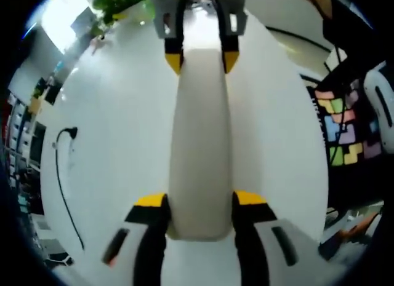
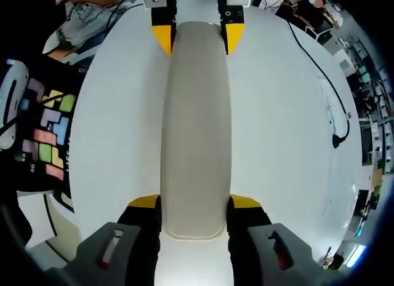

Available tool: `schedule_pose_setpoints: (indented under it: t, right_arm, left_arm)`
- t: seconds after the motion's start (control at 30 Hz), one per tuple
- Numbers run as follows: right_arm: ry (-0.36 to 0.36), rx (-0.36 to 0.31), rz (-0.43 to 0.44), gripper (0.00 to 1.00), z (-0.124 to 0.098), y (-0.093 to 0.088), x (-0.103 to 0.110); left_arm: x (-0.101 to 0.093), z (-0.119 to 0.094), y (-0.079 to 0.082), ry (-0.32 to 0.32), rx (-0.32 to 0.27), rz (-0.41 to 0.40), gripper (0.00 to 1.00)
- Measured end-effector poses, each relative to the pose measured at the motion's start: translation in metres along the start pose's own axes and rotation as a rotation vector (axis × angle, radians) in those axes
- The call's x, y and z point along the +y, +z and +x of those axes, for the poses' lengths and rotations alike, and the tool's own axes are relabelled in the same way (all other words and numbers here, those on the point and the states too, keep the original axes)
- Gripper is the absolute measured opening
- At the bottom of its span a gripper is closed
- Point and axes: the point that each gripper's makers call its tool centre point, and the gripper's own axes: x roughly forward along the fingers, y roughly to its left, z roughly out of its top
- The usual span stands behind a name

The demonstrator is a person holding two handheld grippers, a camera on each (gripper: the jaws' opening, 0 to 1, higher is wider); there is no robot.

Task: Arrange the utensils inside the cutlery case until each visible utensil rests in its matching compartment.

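Surface: white round table (image 1: 123,144) is carrying the work, with a black cable (image 1: 61,175) trailing along its edge at about 9 o'clock in the left gripper view.

Background: a person's shirt printed with coloured blocks (image 2: 49,132) is showing at 9 o'clock in the right gripper view.

Cutlery case: the long beige cutlery case (image 1: 201,150) is lying closed along the table, running from 6 o'clock to 12 o'clock in both views; no utensils are showing.

Left gripper: the left gripper (image 1: 200,203) is clamping one end of the case, its yellow-tipped jaws pressing both long sides at 6 o'clock.

Right gripper: the right gripper (image 2: 194,206) is gripping the opposite end likewise, and is appearing at 12 o'clock in the left gripper view.

Why held so: I judge the two-ended hold is steadying the case so it can be opened or repositioned.

Progress: arranging is seemingly not yet begun, since the lid is on.
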Motion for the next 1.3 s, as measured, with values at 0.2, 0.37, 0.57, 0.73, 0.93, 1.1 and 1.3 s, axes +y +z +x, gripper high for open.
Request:
schedule_pose_setpoints:
  t: [0.2, 0.37, 0.57, 0.73, 0.93, 1.1, 1.3]
  right_arm:
    - [-0.007, 0.001, 0.007, 0.42, 0.007, -0.002, -0.02]
    - [-0.008, -0.003, -0.004, 0.42, 0.011, -0.005, -0.034]
    - [0.005, 0.016, -0.008, 0.42, 0.021, -0.003, -0.044]
    - [0.015, 0.006, -0.01, 0.42, 0.028, -0.001, -0.045]
    - [0.034, -0.001, -0.009, 0.42, 0.034, -0.001, -0.042]
    - [0.038, -0.006, -0.011, 0.42, 0.039, -0.003, -0.042]
    - [0.05, -0.013, -0.01, 0.43, 0.04, -0.002, -0.041]
  left_arm:
    - [0.023, 0.01, -0.001, 0.002, 0.022, 0.014, 0.43]
    - [0.033, 0.019, -0.003, 0.001, 0.023, 0.001, 0.43]
    - [0.042, 0.027, -0.008, -0.005, 0.038, -0.012, 0.43]
    - [0.043, 0.031, -0.013, -0.016, 0.04, -0.02, 0.43]
    - [0.04, 0.04, -0.014, -0.034, 0.045, -0.025, 0.43]
    - [0.04, 0.045, -0.016, -0.036, 0.055, -0.023, 0.43]
    - [0.04, 0.047, -0.017, -0.06, 0.044, -0.033, 0.43]
